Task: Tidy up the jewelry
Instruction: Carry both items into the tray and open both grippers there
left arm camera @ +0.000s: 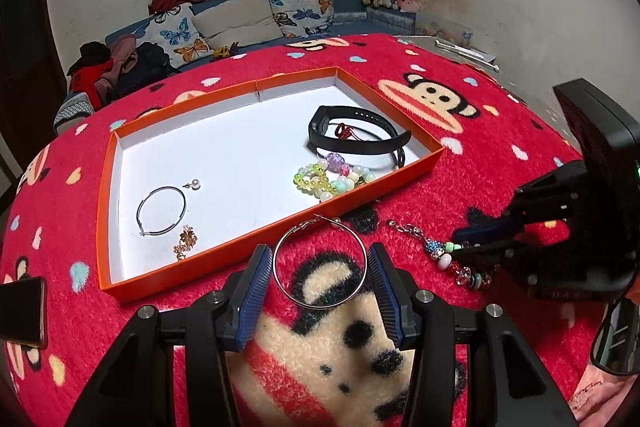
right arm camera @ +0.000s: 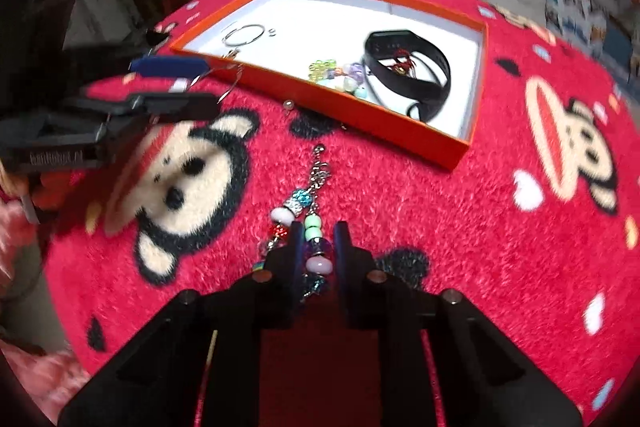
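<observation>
An orange tray (left arm camera: 360,193) (right arm camera: 384,113) with a white floor holds a silver hoop (left arm camera: 161,211), a pearl stud (left arm camera: 195,184), a gold chain (left arm camera: 185,243), a pastel bead bracelet (left arm camera: 332,179) and a black wristband (left arm camera: 356,131) (right arm camera: 408,73). My left gripper (left arm camera: 320,259) has its fingers on both sides of a rose-gold hoop earring (left arm camera: 320,261), touching its rim, on the red blanket. My right gripper (right arm camera: 318,239) (left arm camera: 472,241) is closed around a beaded charm bracelet (right arm camera: 310,211) (left arm camera: 440,253) that trails forward on the blanket.
A red monkey-print blanket (left arm camera: 480,155) covers the table. A phone (left arm camera: 22,311) lies at the left edge. A small pearl earring (right arm camera: 287,105) lies beside the tray's near wall. A sofa with butterfly cushions (left arm camera: 240,15) stands behind.
</observation>
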